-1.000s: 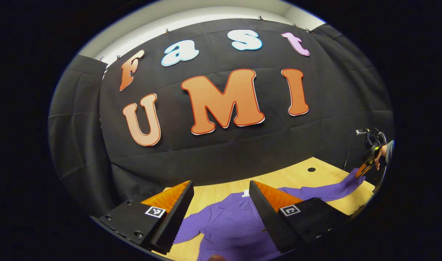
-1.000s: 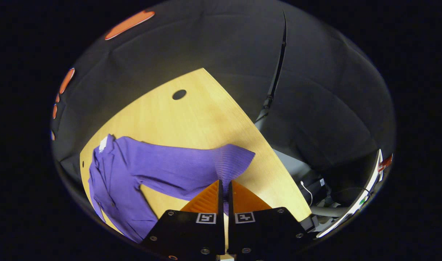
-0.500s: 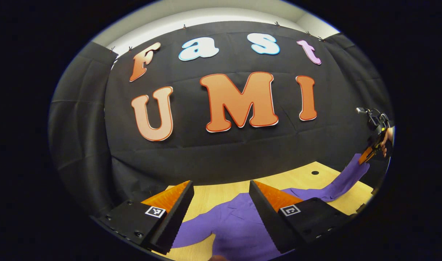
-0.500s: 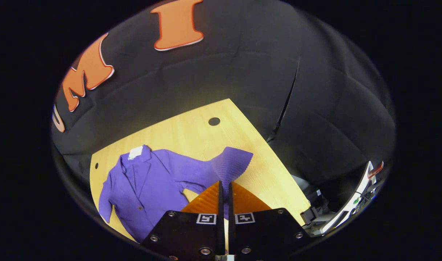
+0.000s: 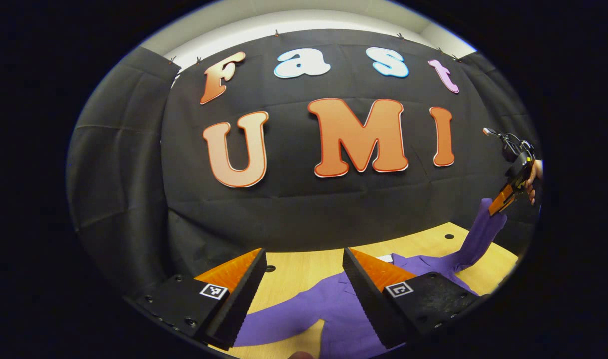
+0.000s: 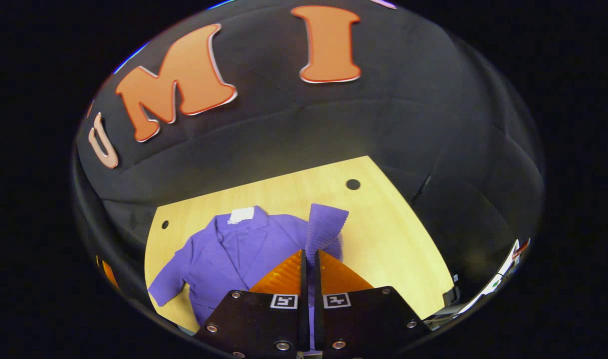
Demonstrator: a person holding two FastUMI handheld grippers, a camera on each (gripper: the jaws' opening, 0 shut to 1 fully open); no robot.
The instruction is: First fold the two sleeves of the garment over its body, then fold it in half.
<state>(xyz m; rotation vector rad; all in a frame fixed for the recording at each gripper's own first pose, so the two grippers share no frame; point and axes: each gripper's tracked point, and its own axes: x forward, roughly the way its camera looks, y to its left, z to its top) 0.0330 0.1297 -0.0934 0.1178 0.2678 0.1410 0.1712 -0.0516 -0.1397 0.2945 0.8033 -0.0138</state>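
Black cloth walls close in a pale wooden surface, and on it a purple jacket lies flat with its collar toward the wall.

Going left to right: the left claw hangs just above the near edge of the jacket, fingers wide apart and holding nothing; below it one sleeve lies spread out sideways on the wood. Further right, the body of the jacket lies flat. At the far right, the right claw is clamped on the cuff of the other sleeve, which rises from the shoulder up to it, clear of the wood.

What matters next is that the jacket's body lies to the left of the raised cuff. I judge the sleeve has to be carried leftward across the chest and laid down there. The right claw is the one placed to do it; the left is free for its own sleeve afterwards.
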